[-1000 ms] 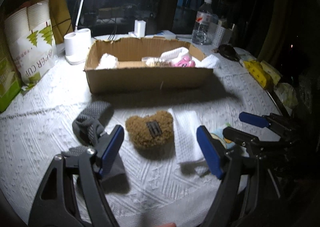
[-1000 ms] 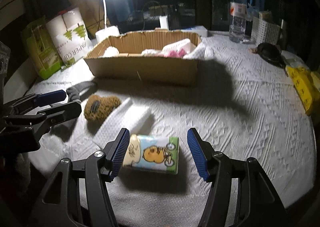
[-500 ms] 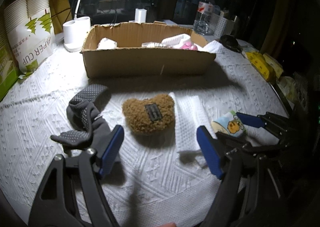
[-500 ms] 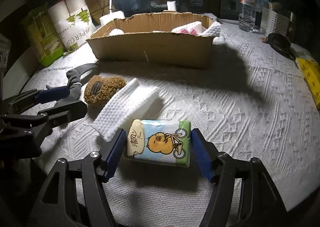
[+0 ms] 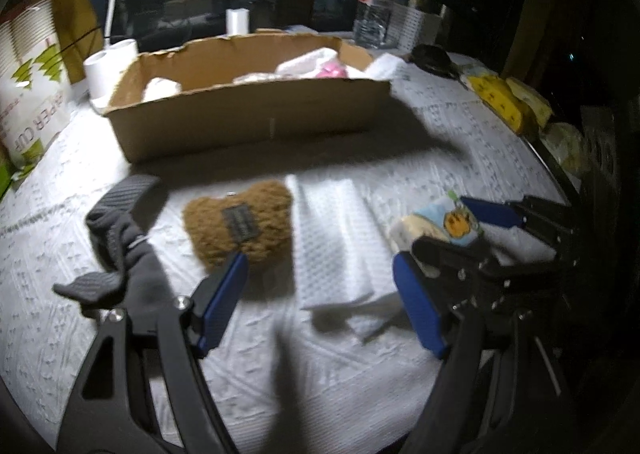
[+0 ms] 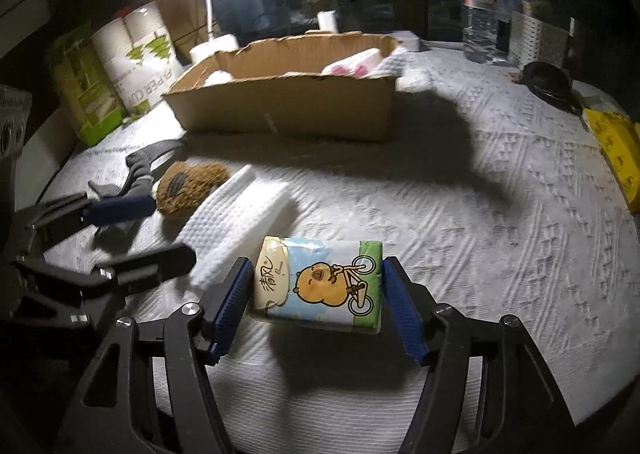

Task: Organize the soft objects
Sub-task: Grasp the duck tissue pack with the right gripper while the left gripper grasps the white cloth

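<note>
Right tool [image 6: 318,308] straddling tissue pack [image 6: 320,286] on tabletop [image 6: 500,213], long axis across the gap, pads flush on both ends; jaws just opening. Left tool [image 5: 320,302] spread, empty, over white cloth [image 5: 336,242].

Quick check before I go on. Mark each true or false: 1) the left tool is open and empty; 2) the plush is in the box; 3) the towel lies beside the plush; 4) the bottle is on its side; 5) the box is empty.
1) True: the left tool is open, with nothing between its pads.
2) False: the plush lies on the table in front of the box, between the glove and the towel.
3) True.
4) False: the bottle stands upright behind the box.
5) False: white and pink soft items are inside.
</note>
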A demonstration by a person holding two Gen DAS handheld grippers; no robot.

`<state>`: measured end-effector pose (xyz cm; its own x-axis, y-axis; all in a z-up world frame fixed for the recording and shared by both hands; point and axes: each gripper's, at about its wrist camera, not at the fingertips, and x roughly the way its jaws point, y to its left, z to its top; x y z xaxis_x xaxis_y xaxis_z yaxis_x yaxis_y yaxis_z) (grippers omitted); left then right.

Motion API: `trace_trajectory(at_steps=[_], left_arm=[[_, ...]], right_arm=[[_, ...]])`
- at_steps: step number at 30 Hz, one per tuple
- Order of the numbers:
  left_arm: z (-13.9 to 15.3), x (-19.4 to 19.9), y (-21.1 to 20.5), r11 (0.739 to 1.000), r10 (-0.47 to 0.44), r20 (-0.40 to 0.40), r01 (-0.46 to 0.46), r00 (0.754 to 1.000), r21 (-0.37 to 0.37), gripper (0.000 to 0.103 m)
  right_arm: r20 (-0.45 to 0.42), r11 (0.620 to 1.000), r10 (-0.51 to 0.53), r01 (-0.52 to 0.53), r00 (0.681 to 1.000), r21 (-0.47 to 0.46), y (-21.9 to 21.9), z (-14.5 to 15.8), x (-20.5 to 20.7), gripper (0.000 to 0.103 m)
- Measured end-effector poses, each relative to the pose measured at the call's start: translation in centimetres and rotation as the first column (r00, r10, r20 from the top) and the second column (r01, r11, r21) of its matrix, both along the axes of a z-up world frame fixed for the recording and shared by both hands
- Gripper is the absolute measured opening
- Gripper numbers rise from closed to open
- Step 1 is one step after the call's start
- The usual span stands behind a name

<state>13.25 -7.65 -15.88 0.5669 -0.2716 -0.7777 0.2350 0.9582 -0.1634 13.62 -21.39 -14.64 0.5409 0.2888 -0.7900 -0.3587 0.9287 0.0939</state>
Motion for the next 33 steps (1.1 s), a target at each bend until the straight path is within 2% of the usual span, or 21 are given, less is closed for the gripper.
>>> trace_trajectory(at_steps=[11, 16, 17, 19, 20, 26, 33], left_arm=[[-1.8, 0.9, -3.2, 0.997, -0.052, -0.052, 0.055, 0.997, 0.059, 0.075], [-2.1, 1.0, -3.6, 0.995, -0.063, -0.057, 0.067, 0.996, 0.075, 0.051], [-2.0, 1.0, -3.5, 0.995, -0.063, -0.052, 0.067, 0.997, 0.073, 0.04], [-1.8, 1.0, -3.3, 0.996, -0.065, -0.044, 0.067, 0.997, 0.058, 0.035], [-1.7, 1.0, -3.2, 0.996, -0.072, -0.041, 0.075, 0.997, 0.052, 0.025], [-0.2, 0.3, -3.1, 0.993, -0.118, 0.014, 0.118, 0.993, 0.025, 0.017], [1.3, 0.0, -1.9, 0.995, -0.101, 0.053, 0.101, 0.994, -0.011, 0.009]], right_arm=[[0.003, 0.997, -0.058, 0.057, 0.998, 0.054, -3.9, 0.1, 0.9, 0.069], [0.013, 0.996, -0.064, 0.063, 0.998, 0.071, -4.7, 0.4, 1.0, 0.069], [0.014, 0.995, -0.064, 0.062, 0.998, 0.074, -4.8, 0.4, 1.0, 0.069], [0.015, 0.995, -0.064, 0.062, 0.998, 0.077, -4.8, 0.5, 1.1, 0.069], [0.016, 0.995, -0.063, 0.062, 0.998, 0.077, -4.7, 0.5, 1.1, 0.069], [0.028, 0.996, -0.053, 0.051, 0.998, 0.072, -4.2, 1.1, 1.2, 0.069], [0.064, 0.998, -0.035, 0.032, 0.997, 0.051, -3.2, 3.0, 1.5, 0.069]])
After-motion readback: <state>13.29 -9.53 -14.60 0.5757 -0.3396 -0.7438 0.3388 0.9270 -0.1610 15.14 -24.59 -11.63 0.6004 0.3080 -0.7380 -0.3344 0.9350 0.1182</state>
